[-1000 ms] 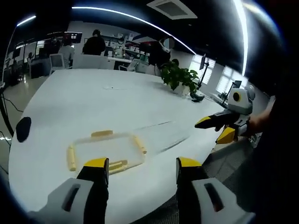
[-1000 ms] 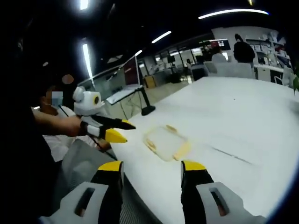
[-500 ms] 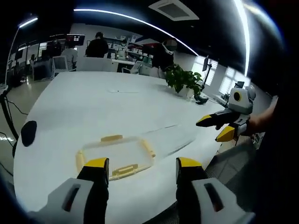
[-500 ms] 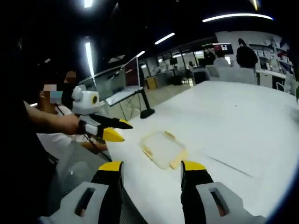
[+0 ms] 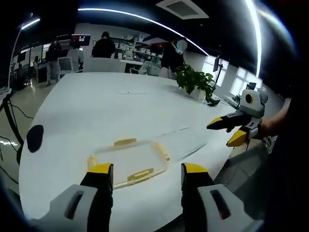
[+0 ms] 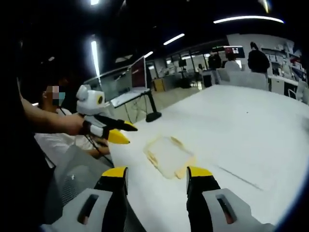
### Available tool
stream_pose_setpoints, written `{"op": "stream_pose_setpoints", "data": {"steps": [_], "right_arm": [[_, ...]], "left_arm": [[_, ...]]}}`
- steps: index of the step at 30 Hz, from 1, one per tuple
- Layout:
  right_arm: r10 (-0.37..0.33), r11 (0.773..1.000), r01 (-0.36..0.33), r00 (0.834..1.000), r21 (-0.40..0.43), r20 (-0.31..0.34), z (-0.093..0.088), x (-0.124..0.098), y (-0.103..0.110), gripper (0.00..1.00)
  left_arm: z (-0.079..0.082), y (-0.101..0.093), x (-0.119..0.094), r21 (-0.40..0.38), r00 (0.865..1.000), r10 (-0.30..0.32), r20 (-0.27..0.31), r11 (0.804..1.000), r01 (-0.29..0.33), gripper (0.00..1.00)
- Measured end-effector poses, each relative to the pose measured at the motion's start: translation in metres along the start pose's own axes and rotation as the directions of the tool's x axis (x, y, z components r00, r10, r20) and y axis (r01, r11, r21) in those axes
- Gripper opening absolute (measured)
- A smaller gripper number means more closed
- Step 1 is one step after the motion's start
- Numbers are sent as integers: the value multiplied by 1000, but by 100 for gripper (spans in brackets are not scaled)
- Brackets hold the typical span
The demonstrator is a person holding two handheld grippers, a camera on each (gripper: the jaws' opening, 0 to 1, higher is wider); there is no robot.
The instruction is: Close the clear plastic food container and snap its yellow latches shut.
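Left gripper (image 5: 142,170) hangs unclenched just above the clear food container (image 5: 128,158), lined up for a latch; right gripper (image 6: 157,172) likewise unclenched, empty. Container lies flat near the white table (image 5: 120,106) edge, yellow latches (image 5: 141,174) splayed outward, apparently unsnapped.

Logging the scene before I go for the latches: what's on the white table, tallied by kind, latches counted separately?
Clear plastic container: 1
Yellow latches showing on its edges: 4
Potted plant: 1
Dark flat object near the table edge: 1
Total: 7
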State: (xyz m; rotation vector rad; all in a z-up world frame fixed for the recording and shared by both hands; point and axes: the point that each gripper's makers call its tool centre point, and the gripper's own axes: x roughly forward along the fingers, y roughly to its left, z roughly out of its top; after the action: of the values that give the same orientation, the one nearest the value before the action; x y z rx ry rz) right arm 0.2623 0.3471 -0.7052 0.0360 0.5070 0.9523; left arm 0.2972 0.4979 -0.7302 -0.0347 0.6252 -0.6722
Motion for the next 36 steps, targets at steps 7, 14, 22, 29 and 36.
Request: {"op": "stream_pose_setpoints", "data": {"steps": [7, 14, 22, 29, 36], "right_arm": [[-1, 1000, 1, 1000, -20, 4, 5, 6, -4, 49], [-2, 1000, 2, 1000, -17, 8, 7, 11, -5, 49], [4, 1000, -4, 1000, -24, -2, 6, 16, -3, 49], [-4, 999, 3, 1000, -50, -20, 5, 24, -5, 50], [-9, 998, 6, 999, -67, -37, 3, 28, -9, 50]], "left_arm": [[1, 12, -1, 20, 1000, 15, -19, 1000, -15, 56], [4, 24, 0, 28, 999, 33, -25, 999, -32, 56], [0, 27, 2, 32, 999, 33, -42, 999, -31, 55], [-6, 32, 3, 46, 997, 37, -70, 998, -34, 55], [-5, 40, 4, 69, 996, 50, -76, 997, -45, 57]]}}
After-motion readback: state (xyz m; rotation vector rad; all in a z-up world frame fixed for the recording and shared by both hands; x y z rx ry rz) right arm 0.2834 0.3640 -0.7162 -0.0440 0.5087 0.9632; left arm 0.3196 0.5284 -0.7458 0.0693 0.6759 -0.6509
